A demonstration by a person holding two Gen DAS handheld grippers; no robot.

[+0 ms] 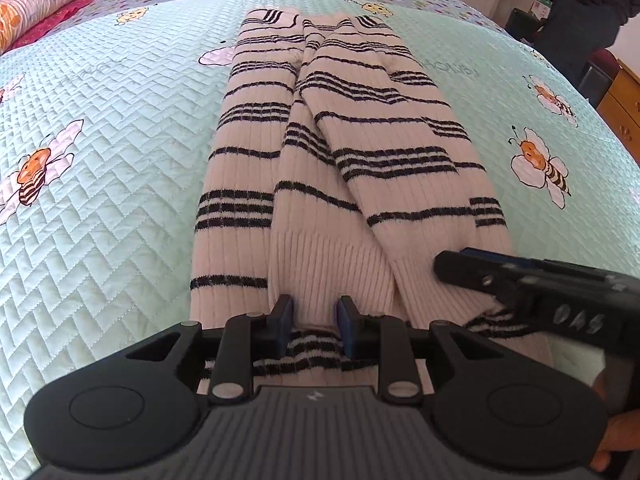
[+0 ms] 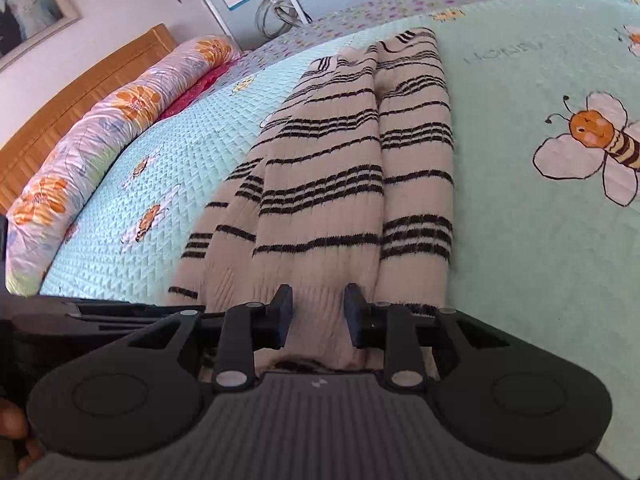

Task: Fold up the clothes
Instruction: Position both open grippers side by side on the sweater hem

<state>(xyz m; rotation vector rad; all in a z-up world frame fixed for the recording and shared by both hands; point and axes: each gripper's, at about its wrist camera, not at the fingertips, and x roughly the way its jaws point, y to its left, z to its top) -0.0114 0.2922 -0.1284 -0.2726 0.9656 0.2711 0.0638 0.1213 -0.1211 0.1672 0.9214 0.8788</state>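
A cream knit sweater (image 1: 320, 140) with black stripes lies lengthwise on the bed, its sleeves folded in over the body. Its ribbed hem is nearest to me. In the left wrist view my left gripper (image 1: 314, 306) is shut on the near hem, with bunched striped fabric between its blue pads. My right gripper (image 1: 452, 262) reaches in from the right onto the sweater's near right part. In the right wrist view the sweater (image 2: 344, 168) runs away from me and my right gripper (image 2: 318, 294) is shut on ribbed cream fabric at the near end.
The bed has a quilted mint cover (image 1: 120, 160) printed with bees. A rolled floral quilt (image 2: 100, 128) lies along the wooden headboard (image 2: 80, 92). A person in dark clothes (image 1: 588, 0) stands past the far right corner, beside a wooden cabinet (image 1: 624, 104).
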